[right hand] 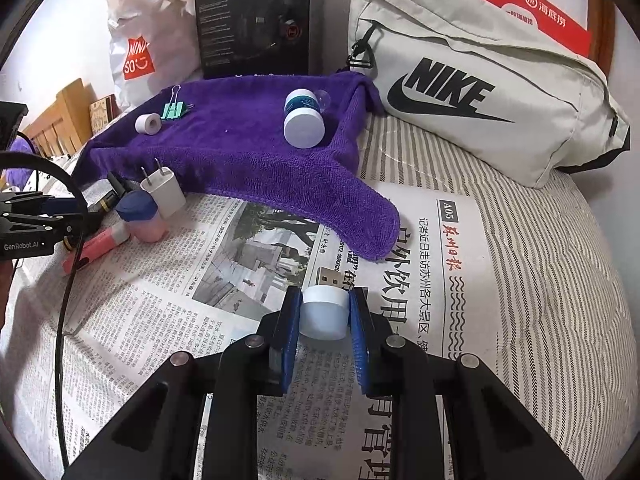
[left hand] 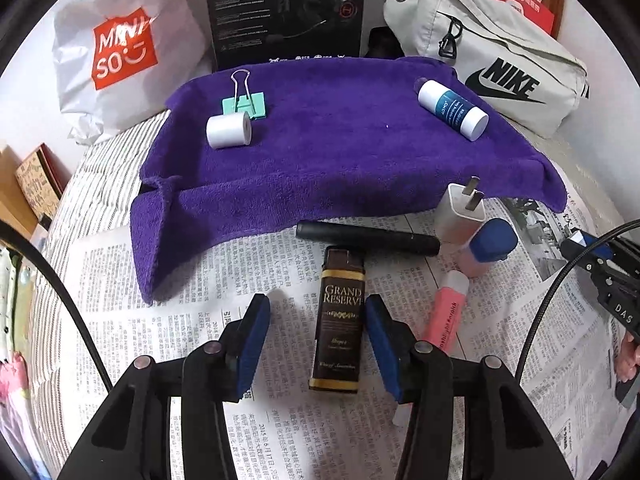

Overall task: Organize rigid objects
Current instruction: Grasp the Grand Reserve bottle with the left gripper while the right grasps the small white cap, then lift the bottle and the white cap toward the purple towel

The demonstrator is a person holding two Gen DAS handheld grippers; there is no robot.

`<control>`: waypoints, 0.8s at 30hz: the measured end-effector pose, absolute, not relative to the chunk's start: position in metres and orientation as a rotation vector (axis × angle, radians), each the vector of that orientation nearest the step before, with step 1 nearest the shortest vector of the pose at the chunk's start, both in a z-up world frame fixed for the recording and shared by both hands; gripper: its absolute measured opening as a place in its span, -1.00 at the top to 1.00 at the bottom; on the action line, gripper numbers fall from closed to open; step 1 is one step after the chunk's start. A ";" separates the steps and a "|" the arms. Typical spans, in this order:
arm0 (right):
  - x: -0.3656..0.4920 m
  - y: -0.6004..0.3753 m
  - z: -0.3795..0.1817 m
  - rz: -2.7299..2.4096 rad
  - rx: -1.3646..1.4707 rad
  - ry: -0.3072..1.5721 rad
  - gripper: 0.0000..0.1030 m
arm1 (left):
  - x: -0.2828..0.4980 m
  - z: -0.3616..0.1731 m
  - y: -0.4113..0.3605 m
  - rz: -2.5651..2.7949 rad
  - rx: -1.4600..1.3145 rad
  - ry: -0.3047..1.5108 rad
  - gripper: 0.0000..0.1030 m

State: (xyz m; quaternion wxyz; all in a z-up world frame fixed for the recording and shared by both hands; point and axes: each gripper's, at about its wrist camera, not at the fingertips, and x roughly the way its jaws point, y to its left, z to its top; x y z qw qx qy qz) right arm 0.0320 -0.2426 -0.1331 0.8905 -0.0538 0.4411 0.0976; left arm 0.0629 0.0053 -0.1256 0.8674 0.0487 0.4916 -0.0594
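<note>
My left gripper [left hand: 316, 304] hangs open over the newspaper, tilted down. A brown "Grand Reserve" box [left hand: 339, 320] lies between its blue pads, close to the right one, with a clear gap on the left. My right gripper [right hand: 326, 294] is shut on a small white round jar [right hand: 324, 312]. A metal USB plug [right hand: 330, 278] shows just beyond the jar; I cannot tell if they are joined. On the purple towel [left hand: 320, 160] lie a mint binder clip [left hand: 246, 104], a white roll [left hand: 229, 130] and a white-and-blue bottle [left hand: 452, 110].
On the newspaper [left hand: 160, 280] near the towel's edge lie a black pen [left hand: 366, 236], a white charger plug [left hand: 460, 212], a blue-capped pink bottle [left hand: 486, 246] and a pink highlighter [left hand: 446, 312]. Behind stand a black box [left hand: 286, 12], a white shopping bag [left hand: 120, 52] and a Nike bag [right hand: 480, 92].
</note>
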 end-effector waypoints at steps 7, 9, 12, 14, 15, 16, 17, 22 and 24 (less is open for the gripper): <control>0.032 -0.243 -0.133 0.204 -0.108 0.917 0.54 | 0.061 -0.125 -0.002 -0.198 0.131 1.007 0.55; 0.032 -0.243 -0.133 0.204 -0.109 0.916 0.54 | 0.062 -0.125 0.001 -0.208 0.114 1.002 0.55; 0.032 -0.242 -0.133 0.204 -0.109 0.917 0.54 | 0.063 -0.126 0.000 -0.212 0.118 0.999 0.54; 0.032 -0.242 -0.133 0.204 -0.109 0.917 0.54 | 0.063 -0.126 0.000 -0.218 0.119 0.997 0.55; 0.032 -0.243 -0.133 0.204 -0.108 0.917 0.54 | 0.064 -0.126 0.000 -0.221 0.117 0.998 0.55; 0.032 -0.242 -0.133 0.204 -0.108 0.917 0.54 | 0.064 -0.126 0.000 -0.224 0.118 0.999 0.55; 0.032 -0.242 -0.133 0.204 -0.108 0.917 0.54 | 0.064 -0.126 0.000 -0.225 0.118 1.000 0.56; 0.032 -0.243 -0.133 0.206 -0.105 0.919 0.54 | 0.063 -0.124 0.004 -0.237 0.078 1.005 0.56; 0.033 -0.243 -0.131 0.210 -0.088 0.942 0.54 | 0.060 -0.122 0.008 -0.244 0.056 1.009 0.56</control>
